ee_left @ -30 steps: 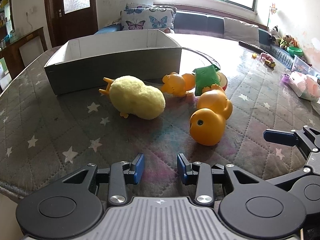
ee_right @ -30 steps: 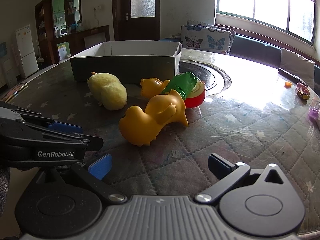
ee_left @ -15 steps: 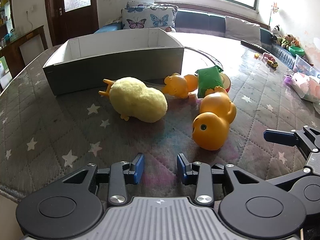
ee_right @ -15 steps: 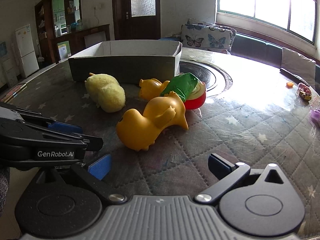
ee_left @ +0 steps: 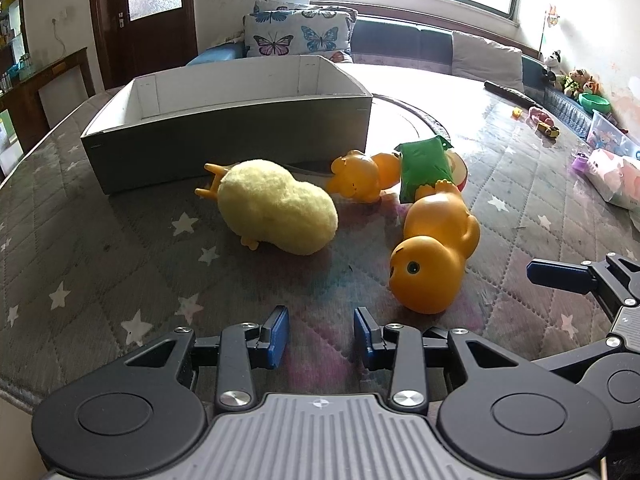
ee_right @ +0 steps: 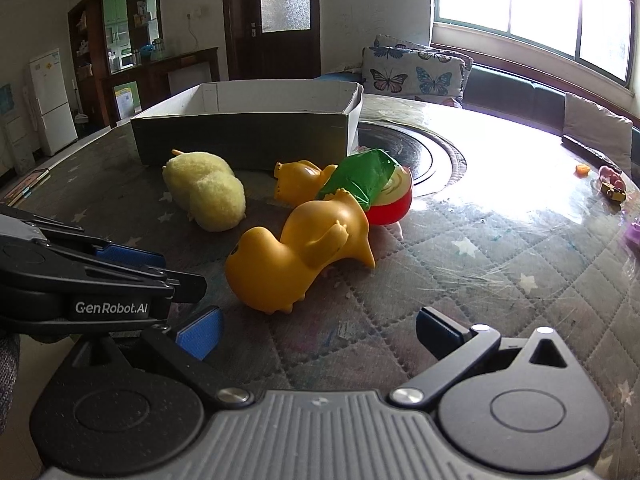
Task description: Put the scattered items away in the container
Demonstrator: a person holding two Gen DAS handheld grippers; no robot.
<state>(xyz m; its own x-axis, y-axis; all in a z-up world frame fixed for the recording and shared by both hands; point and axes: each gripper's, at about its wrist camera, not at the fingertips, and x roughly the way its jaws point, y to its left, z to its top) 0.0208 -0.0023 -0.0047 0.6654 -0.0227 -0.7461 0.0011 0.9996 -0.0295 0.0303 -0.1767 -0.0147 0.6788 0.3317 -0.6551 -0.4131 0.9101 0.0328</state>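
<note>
Closer now than a second ago to the scattered toys, both claws advanced across the star-patterned quilted tabletop [ee_left: 100, 248], nothing lifted or shifted. Left claw [ee_left: 320, 334] low over the near edge, blue-padded jaws parted with a gap between them, holding nothing. Right claw [ee_right: 316, 330] spread wide, empty, aimed at the large orange rubber duck [ee_right: 298, 256] lying on its side just ahead; same duck [ee_left: 434, 254] seen head-first in the left wrist view, right of the left claw's line. Fluffy pale-yellow plush chick [ee_left: 276, 212] on its side nearer the middle, orange feet pointing toward the box, apart from the large duck. Small orange rubber duck [ee_left: 356, 176] behind, close to the box's right front corner. Crumpled green foil packet [ee_left: 424, 166] leaning against a red-and-cream round toy [ee_right: 394, 200], both touching the large duck's tail end. Shallow grey rectangular cardboard box with white interior [ee_left: 224, 128] toward the far left of the tabletop, no contents visible above its walls. Small toys and a clear plastic bag [ee_left: 616, 176] along the far right edge.
</note>
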